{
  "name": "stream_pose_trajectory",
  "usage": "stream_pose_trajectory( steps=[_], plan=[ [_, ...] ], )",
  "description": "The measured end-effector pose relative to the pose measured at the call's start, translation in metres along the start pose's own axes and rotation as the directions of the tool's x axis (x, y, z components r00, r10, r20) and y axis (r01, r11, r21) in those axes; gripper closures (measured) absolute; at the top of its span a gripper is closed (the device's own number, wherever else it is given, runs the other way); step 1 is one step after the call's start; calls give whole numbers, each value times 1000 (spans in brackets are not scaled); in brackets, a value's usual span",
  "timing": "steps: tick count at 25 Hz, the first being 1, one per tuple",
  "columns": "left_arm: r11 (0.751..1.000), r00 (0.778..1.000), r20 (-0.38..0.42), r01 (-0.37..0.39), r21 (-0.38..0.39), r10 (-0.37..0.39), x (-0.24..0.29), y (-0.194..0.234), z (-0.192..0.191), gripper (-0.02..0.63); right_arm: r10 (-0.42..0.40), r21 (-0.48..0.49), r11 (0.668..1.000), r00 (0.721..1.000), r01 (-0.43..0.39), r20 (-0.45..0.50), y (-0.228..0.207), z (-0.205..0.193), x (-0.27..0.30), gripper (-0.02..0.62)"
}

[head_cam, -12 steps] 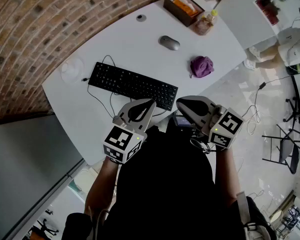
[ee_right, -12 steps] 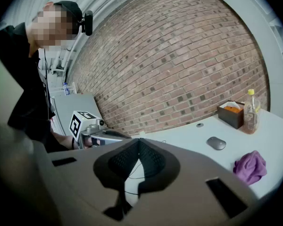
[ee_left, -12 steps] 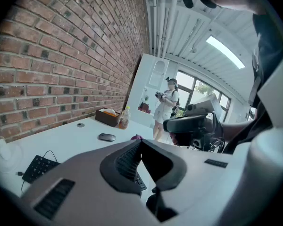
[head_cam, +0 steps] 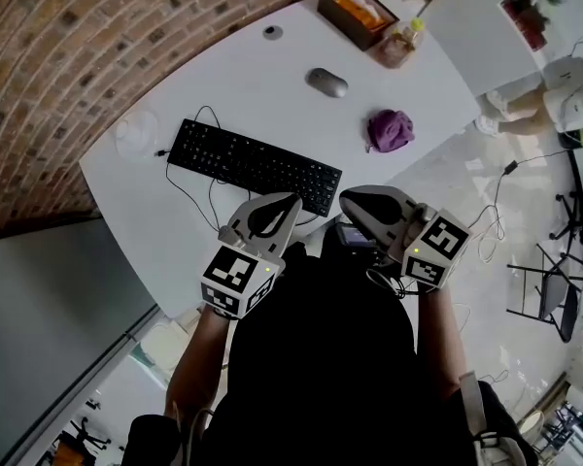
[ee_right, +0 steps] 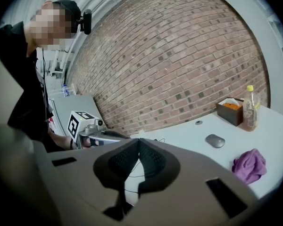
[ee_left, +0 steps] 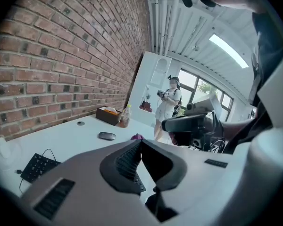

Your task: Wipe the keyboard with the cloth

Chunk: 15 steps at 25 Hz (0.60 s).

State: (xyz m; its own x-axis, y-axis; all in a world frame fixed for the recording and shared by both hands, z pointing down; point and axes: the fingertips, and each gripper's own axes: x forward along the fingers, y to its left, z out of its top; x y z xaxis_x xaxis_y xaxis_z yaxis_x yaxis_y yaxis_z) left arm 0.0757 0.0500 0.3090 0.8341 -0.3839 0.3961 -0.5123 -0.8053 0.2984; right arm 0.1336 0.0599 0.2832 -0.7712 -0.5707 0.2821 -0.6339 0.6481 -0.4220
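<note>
Two grippers, both near the black keyboard (head_cam: 255, 166): left gripper (head_cam: 293, 199) just in front of its right end, jaws pressed together on nothing; right gripper (head_cam: 347, 198) just past that same corner, jaws likewise closed, empty. Purple cloth (head_cam: 390, 130) crumpled on white table (head_cam: 233, 66), well right of keyboard, untouched.

The left grey plastic claw (head_cam: 290, 202) is held in front of the torso, its jaws closed tip to tip with nothing between them. The right grey plastic claw (head_cam: 346, 198) hangs near it, likewise closed and empty. Both tilt slightly downward with their tips converging, above bent forearms (head_cam: 196, 357).
</note>
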Motion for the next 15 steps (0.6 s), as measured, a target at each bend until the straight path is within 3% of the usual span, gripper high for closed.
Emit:
stream_pose_trajectory(
  steps=[15],
  plan=[
    [993, 994, 2, -107, -50, 108, 48, -24, 20, 591, -31, -6, 1000, 998, 31, -46, -83, 8, -47, 577]
  ],
)
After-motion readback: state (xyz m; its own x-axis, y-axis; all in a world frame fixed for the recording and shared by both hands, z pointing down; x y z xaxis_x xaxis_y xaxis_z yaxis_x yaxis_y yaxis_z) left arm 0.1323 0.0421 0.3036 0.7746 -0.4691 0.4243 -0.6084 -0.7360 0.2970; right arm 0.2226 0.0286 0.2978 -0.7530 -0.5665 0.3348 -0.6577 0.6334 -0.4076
